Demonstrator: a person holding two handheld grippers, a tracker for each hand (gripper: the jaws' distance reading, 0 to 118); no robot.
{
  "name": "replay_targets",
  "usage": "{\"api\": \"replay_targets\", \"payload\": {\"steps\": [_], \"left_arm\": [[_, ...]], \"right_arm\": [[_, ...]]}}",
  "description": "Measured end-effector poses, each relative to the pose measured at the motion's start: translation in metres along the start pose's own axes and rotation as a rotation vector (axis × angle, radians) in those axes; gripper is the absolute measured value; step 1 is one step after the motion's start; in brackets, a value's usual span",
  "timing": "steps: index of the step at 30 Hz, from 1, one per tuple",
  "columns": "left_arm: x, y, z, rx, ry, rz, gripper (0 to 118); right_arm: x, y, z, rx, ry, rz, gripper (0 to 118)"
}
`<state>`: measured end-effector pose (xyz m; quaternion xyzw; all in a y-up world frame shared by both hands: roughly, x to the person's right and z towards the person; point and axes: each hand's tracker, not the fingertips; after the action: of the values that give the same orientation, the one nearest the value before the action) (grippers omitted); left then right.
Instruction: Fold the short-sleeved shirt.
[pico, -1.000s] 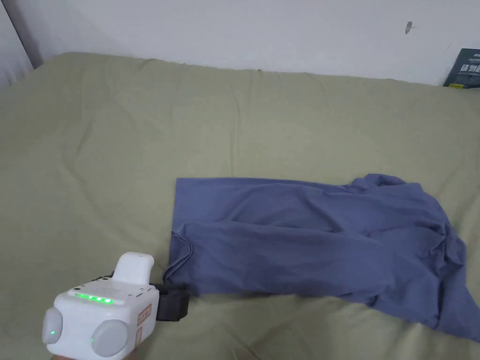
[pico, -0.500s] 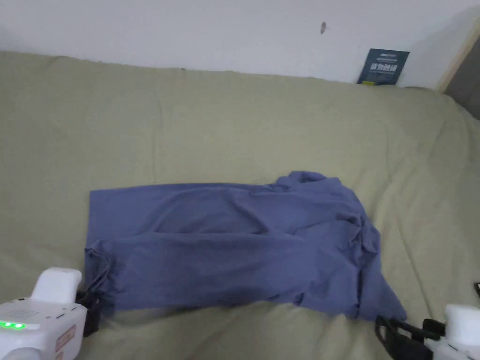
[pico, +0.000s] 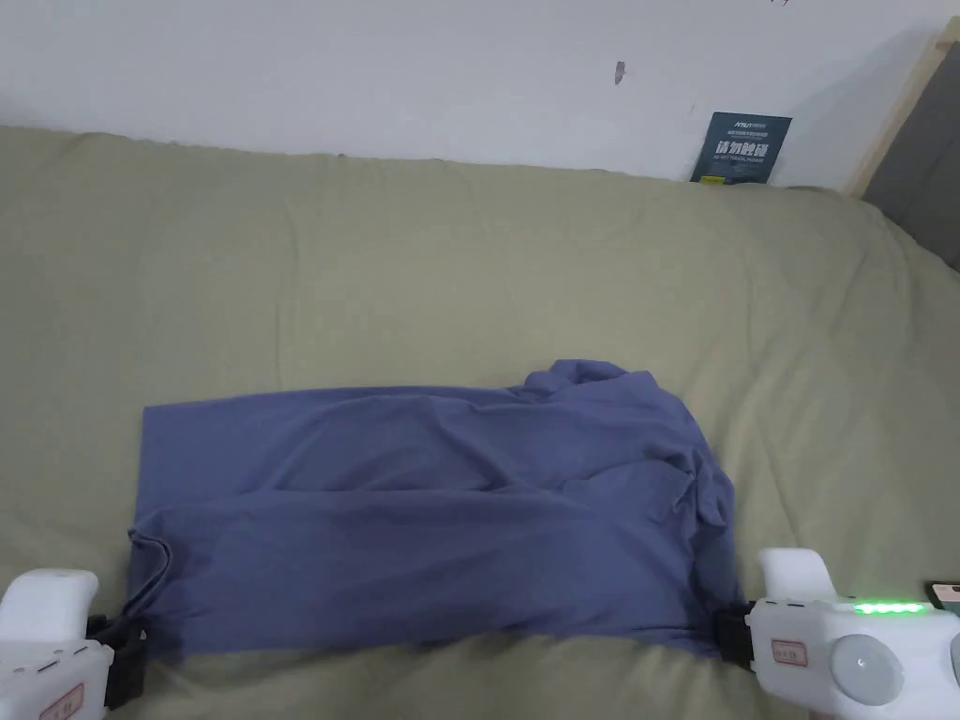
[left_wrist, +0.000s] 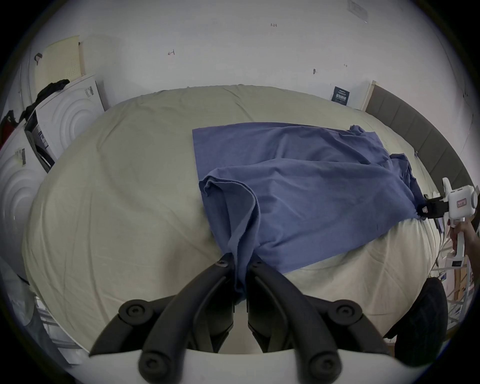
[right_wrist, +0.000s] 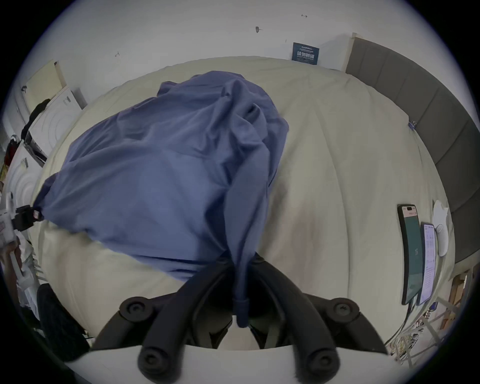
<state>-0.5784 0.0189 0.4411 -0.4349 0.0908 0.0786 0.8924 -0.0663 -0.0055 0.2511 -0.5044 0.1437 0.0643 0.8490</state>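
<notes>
Left gripper (left_wrist: 240, 262): jaws pressed together on a bunched corner of the shirt (left_wrist: 298, 187) at the near left; its white body sits at the bottom left of the head view (pico: 117, 642).
Right gripper (right_wrist: 240, 262): jaws pinching a rolled fold of the shirt (right_wrist: 161, 176) at its near right end; a green light strip glows on its white body in the head view (pico: 736, 637).
Shirt: blue, lying lengthwise across the near part of the bed (pico: 422, 272), with its near edge stretched between the two grippers (pico: 422, 534).
Bed: covered by a creased olive-green sheet.
Room: white wall (pico: 375, 66) behind the bed, a dark blue card (pico: 741, 148) leaning against it.
Left gripper view adds: white moulded panels (left_wrist: 67, 117) at the left; a hand (left_wrist: 458, 230) holding the right gripper.
Right gripper view adds: two phones (right_wrist: 411, 249) and a white object (right_wrist: 441, 231) by the bed's right edge; a grey padded headboard (right_wrist: 428, 104).
</notes>
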Motion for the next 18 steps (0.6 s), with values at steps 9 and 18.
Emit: {"api": "replay_targets", "payload": {"steps": [9, 18], "left_arm": [[-0.004, 0.018, 0.049, 0.023, -0.038, -0.003, 4], [-0.007, 0.001, 0.122, -0.01, -0.036, -0.074, 4]], "right_arm": [[0.001, 0.019, 0.079, 0.03, 0.073, -0.049, 8], [-0.002, -0.024, 0.161, 0.058, 0.054, -0.027, 8]]}}
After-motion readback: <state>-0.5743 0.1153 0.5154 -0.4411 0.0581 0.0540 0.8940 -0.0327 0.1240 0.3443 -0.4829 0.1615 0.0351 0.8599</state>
